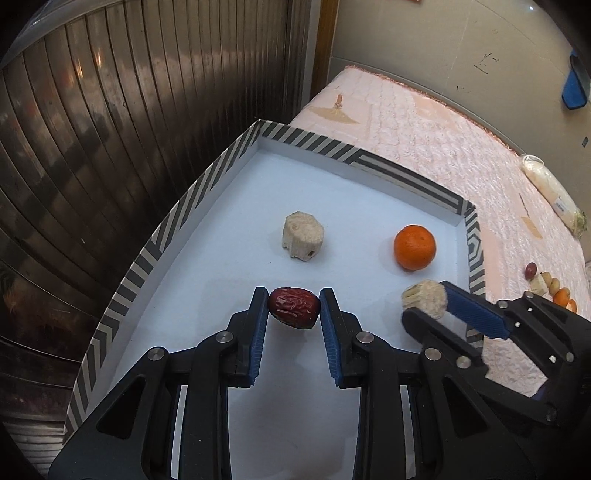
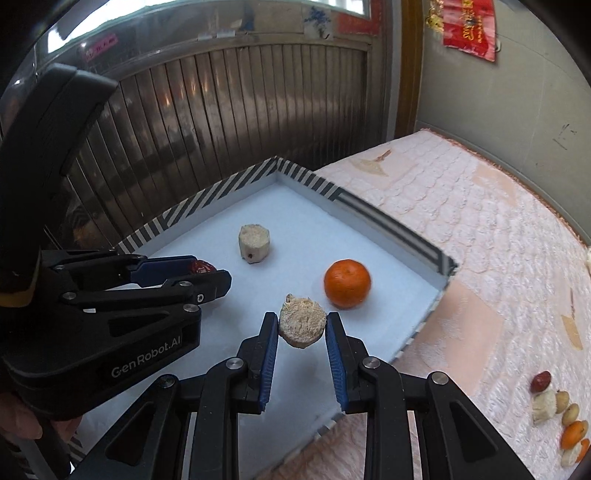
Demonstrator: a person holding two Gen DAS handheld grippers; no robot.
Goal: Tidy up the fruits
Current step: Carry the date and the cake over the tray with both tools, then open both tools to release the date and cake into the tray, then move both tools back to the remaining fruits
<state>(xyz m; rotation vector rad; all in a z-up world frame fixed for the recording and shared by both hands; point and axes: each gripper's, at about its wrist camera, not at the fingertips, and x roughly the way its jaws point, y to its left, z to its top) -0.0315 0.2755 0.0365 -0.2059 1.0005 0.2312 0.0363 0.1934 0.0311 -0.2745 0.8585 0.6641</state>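
A pink quilted bedspread (image 2: 461, 229) lies beside a dark ribbed metal shutter (image 1: 92, 147) and grey wall (image 2: 498, 103).

This is a room in a home, a bedroom or living space. A bed or couch covered with a pink quilted bedspread (image 2: 461, 236) fills the right side, running along a scuffed grey plastered wall (image 2: 517, 110). A red festive paper hanging (image 2: 469, 29) is stuck high on that wall. To the left stands a dark ribbed metal door (image 1: 110, 147) in a wooden frame (image 2: 406, 66). A shallow box with a striped rim (image 1: 192, 199) sits on the bedspread.
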